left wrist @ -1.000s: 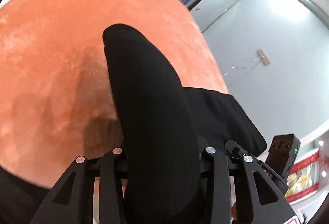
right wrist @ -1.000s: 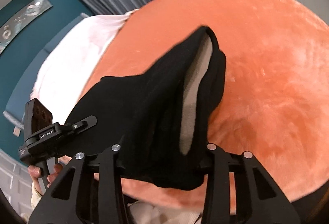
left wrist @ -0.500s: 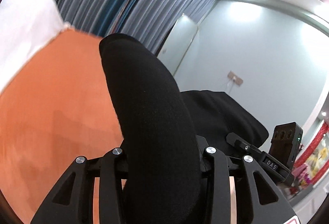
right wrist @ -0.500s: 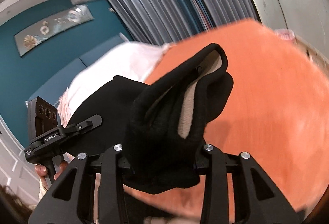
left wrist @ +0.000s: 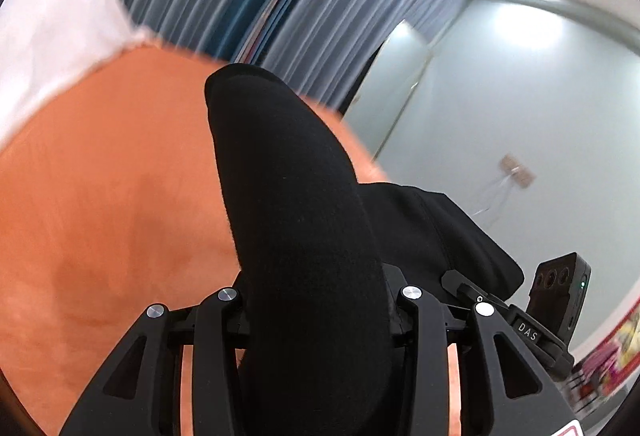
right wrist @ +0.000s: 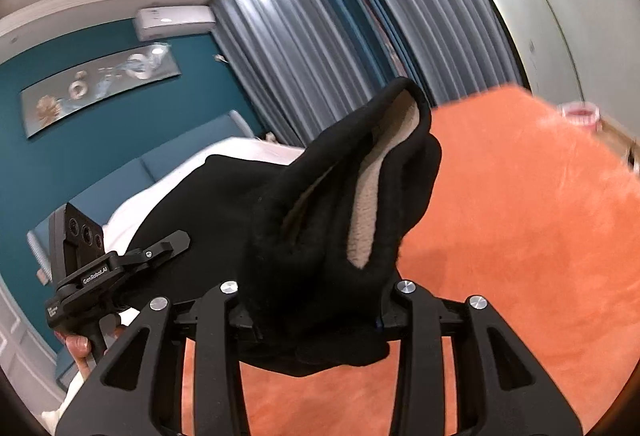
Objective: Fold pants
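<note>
The black pants (left wrist: pixel 296 220) with a cream fleece lining (right wrist: pixel 364 212) hang between my two grippers above the orange blanket (left wrist: pixel 100 196). My left gripper (left wrist: pixel 316 320) is shut on a thick black fold that sticks up and hides the fingertips. My right gripper (right wrist: pixel 316 312) is shut on a bunched edge of the pants (right wrist: pixel 328 236) where the lining shows. The right gripper (left wrist: pixel 532 320) appears at the lower right of the left wrist view; the left gripper (right wrist: pixel 116 264) appears at the lower left of the right wrist view. Both are lifted off the bed.
The orange blanket (right wrist: pixel 520 236) covers the bed, with white bedding (left wrist: pixel 48 36) beyond it. Grey-blue curtains (right wrist: pixel 340 36), a teal wall (right wrist: pixel 80 140) with a picture, and a pale wall (left wrist: pixel 520 116) surround the bed.
Both grippers have risen and tilted up with the pants still held. The views went from looking down on the blanket to showing the curtains, walls and ceiling.
</note>
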